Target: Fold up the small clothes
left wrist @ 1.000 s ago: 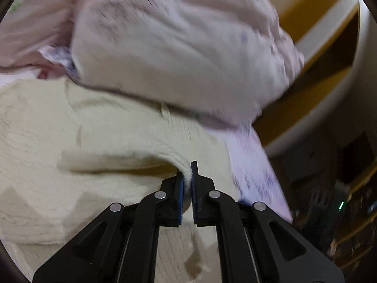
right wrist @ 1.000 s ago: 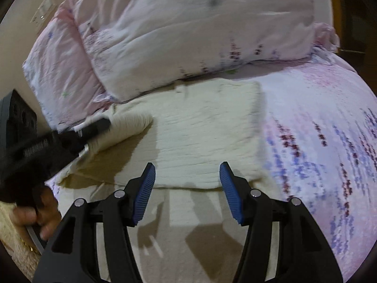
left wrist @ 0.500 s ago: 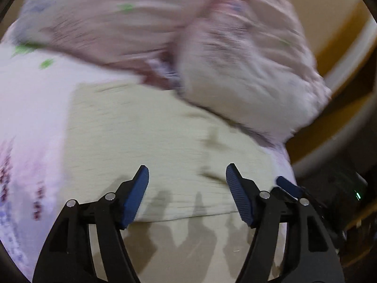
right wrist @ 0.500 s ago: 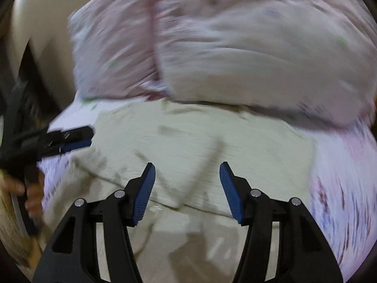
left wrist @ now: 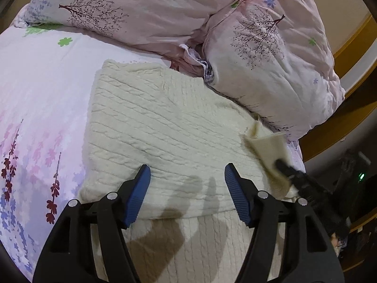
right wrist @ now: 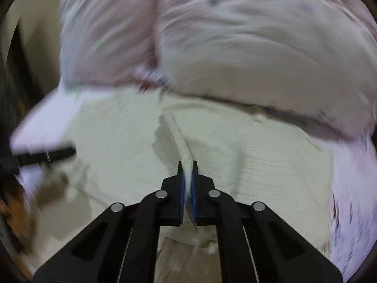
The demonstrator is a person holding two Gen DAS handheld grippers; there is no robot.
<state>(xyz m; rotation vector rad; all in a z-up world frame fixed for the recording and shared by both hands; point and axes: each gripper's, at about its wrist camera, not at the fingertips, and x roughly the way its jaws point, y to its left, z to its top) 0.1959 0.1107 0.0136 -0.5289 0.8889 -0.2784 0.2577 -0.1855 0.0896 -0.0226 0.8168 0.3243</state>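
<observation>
A cream cable-knit sweater (left wrist: 153, 122) lies partly folded on the bed, its upper layer doubled over the lower part. My left gripper (left wrist: 187, 167) hovers open just above the folded edge, with nothing between its blue pads. My right gripper (right wrist: 187, 162) is shut on a raised ribbed fold of the sweater (right wrist: 174, 132), pinched between its pads. In the left wrist view the right gripper (left wrist: 280, 165) grips that cream flap (left wrist: 266, 146) at the sweater's right side. The right wrist view is blurred; the left gripper (right wrist: 68, 152) shows there as a dark bar at the left.
Two pink floral pillows (left wrist: 141, 7) (left wrist: 271, 59) lie against the sweater's far edge. The floral bed sheet (left wrist: 35, 94) spreads out to the left. A wooden bed frame (left wrist: 353, 47) and dark floor lie beyond the right edge. A person's hand (right wrist: 14, 212) shows at lower left.
My left gripper let go of the sweater's fold, opened and shifted over the folded part. My right gripper, open before, has swung across and shut on a fold of the sweater.
</observation>
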